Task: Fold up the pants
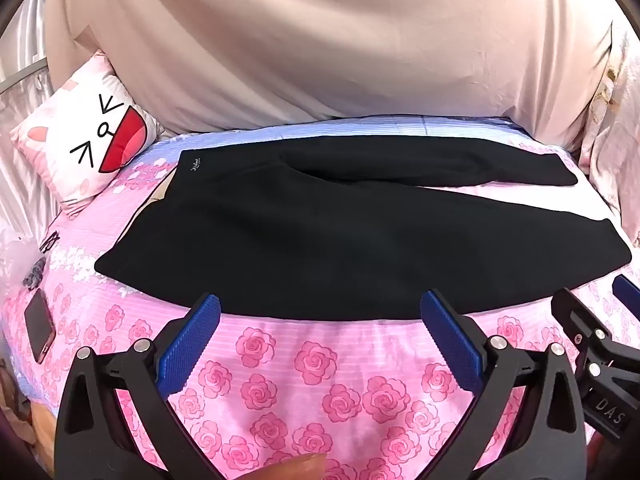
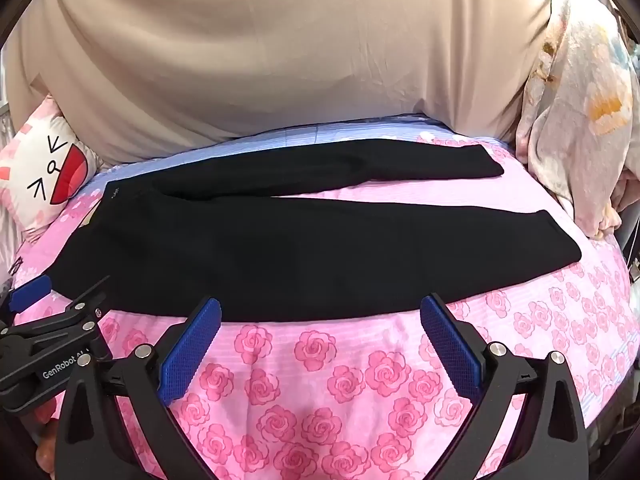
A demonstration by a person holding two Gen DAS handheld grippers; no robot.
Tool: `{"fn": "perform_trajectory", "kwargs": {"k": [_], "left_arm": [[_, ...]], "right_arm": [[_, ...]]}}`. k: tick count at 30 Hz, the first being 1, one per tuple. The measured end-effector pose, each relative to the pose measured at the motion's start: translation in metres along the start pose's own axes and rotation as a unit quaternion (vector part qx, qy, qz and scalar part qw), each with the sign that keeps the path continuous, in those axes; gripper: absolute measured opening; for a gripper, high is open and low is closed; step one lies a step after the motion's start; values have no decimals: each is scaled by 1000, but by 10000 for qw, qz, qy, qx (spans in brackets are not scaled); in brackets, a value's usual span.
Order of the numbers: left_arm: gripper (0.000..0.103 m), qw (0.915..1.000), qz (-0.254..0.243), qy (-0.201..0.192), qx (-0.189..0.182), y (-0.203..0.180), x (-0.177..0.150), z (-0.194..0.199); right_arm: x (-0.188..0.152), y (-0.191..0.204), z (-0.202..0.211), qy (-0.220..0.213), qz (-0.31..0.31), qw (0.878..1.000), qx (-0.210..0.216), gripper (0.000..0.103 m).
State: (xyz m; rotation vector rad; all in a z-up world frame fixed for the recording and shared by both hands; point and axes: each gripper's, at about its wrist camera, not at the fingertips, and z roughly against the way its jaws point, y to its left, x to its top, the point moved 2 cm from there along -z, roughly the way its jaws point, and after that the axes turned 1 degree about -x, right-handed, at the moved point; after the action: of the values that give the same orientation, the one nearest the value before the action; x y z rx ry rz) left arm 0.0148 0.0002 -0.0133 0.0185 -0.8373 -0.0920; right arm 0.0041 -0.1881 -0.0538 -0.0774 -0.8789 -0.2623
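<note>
Black pants (image 1: 340, 240) lie at 12 o'clock, long axis crosswise; left gripper (image 1: 320, 308) and right gripper (image 2: 320, 310) wide, empty.

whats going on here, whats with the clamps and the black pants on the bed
A person is holding a two-finger gripper in each hand, about to fold a pair of black pants. The pants lie spread flat on a pink rose-print bedsheet, waistband toward the cat-face pillow, the two legs parted toward the other side. The left gripper and right gripper are both wide open, hovering just short of the near edge of the pants. Nothing is gripped and no fold has been made yet.
</note>
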Motion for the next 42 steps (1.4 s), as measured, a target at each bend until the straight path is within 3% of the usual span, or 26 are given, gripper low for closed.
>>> {"fn": "perform_trajectory", "kwargs": {"k": [14, 29, 33, 42], "left_arm": [[98, 9999, -98, -4, 87, -5, 0, 0], [98, 9996, -146, 245, -6, -8, -9, -11], [98, 9997, -200, 86, 55, -10, -9, -9], [98, 9997, -188, 155, -49, -13, -8, -12]], "right_arm": [[1, -1, 2, -27, 13, 10000, 36, 98], [0, -7, -9, -1, -72, 10000, 2, 98], [-1, -6, -9, -10, -77, 10000, -3, 98], [-1, -8, -11, 3, -92, 10000, 23, 98]]}}
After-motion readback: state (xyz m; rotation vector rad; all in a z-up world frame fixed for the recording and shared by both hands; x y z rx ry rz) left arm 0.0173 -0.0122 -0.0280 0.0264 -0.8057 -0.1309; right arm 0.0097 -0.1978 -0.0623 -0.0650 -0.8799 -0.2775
